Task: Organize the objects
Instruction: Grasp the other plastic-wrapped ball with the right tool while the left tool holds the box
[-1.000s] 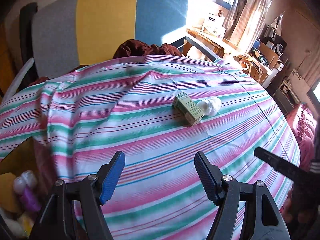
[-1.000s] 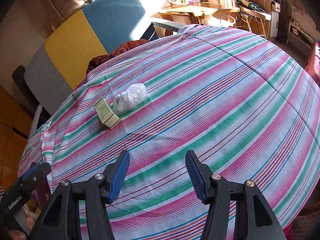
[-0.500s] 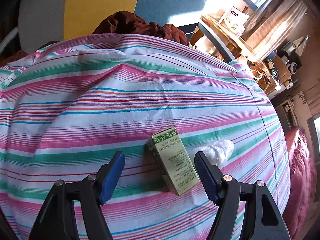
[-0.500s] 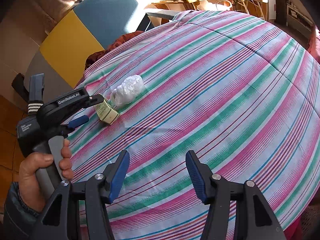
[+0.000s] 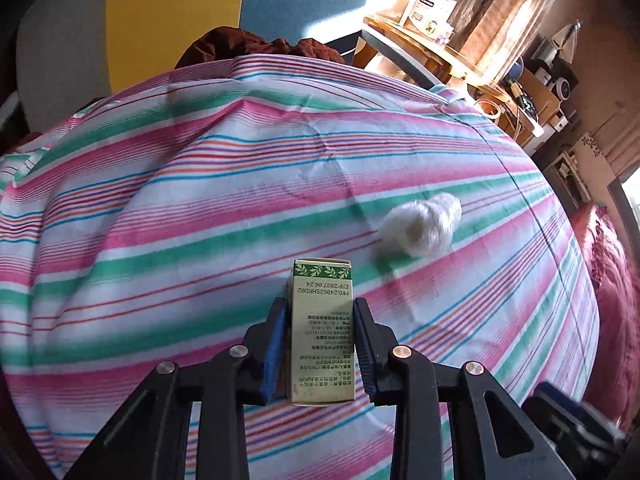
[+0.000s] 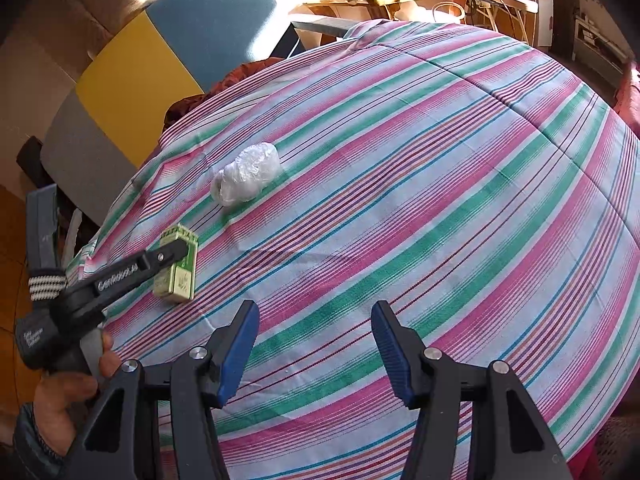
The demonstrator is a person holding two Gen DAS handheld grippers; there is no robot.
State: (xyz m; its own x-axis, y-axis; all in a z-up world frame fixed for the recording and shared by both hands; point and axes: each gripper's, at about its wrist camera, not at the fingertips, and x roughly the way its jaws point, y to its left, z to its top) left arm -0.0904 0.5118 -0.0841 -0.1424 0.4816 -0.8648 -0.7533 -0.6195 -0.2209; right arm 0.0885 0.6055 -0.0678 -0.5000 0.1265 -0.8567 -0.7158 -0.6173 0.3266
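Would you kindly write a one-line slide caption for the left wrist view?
Left tongs closing on the small green-and-cream cardboard box atop the striped tablecloth, white crumpled plastic wad lying beyond.

Left wrist view: steeply down, close over the small green box (image 5: 322, 332) on the striped cloth (image 5: 200, 200). Right wrist view: down too, from farther back, well apart from the box (image 6: 178, 270). Shared: box, white bundle (image 6: 246, 179) beyond it, cloth.

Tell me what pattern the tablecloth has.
The tablecloth has pink, green, white and blue stripes, clearest in the right wrist view.
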